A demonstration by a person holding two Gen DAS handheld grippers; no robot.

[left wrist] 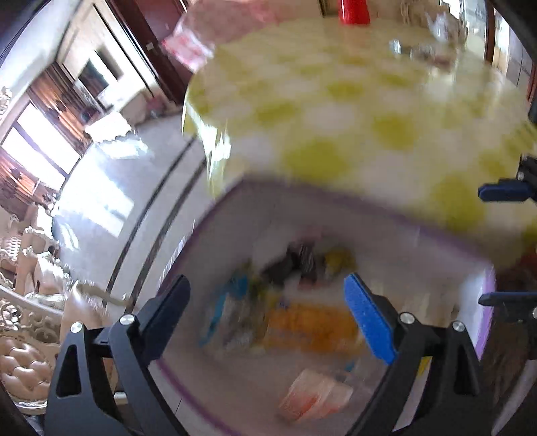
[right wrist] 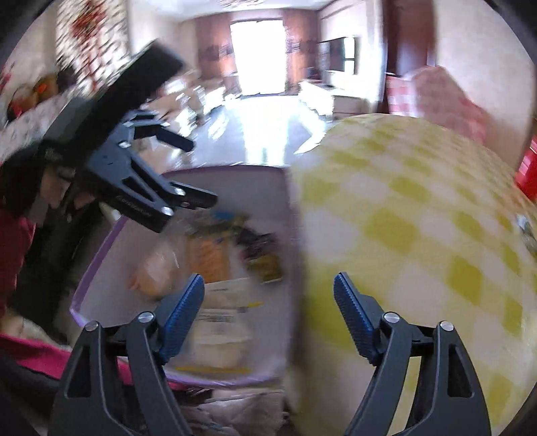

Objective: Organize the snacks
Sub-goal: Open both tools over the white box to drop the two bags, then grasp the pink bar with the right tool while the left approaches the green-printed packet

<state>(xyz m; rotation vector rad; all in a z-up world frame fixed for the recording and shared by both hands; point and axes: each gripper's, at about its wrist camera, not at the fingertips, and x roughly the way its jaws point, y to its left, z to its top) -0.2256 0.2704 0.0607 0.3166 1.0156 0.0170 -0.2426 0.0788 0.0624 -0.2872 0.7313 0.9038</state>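
Note:
A white box with a purple rim (left wrist: 335, 198) stands beside a round table and holds several snack packets, among them an orange one (left wrist: 308, 327) and a pink one (left wrist: 315, 395). My left gripper (left wrist: 268, 302) is open and empty above the box. In the right wrist view the same box (right wrist: 97, 255) shows with the orange packet (right wrist: 209, 258) and a white packet (right wrist: 221, 318). My right gripper (right wrist: 268, 295) is open and empty over the box's edge next to the table. The left gripper (right wrist: 198, 171) shows there too, above the box. Both views are blurred.
The round table (left wrist: 352, 100) has a yellow and white checked cloth. A red object (left wrist: 354, 10) and clear glassware (left wrist: 423, 50) stand at its far side. A pink chair (right wrist: 446, 100) stands behind the table. Shiny floor (right wrist: 255, 134) and sofas lie beyond.

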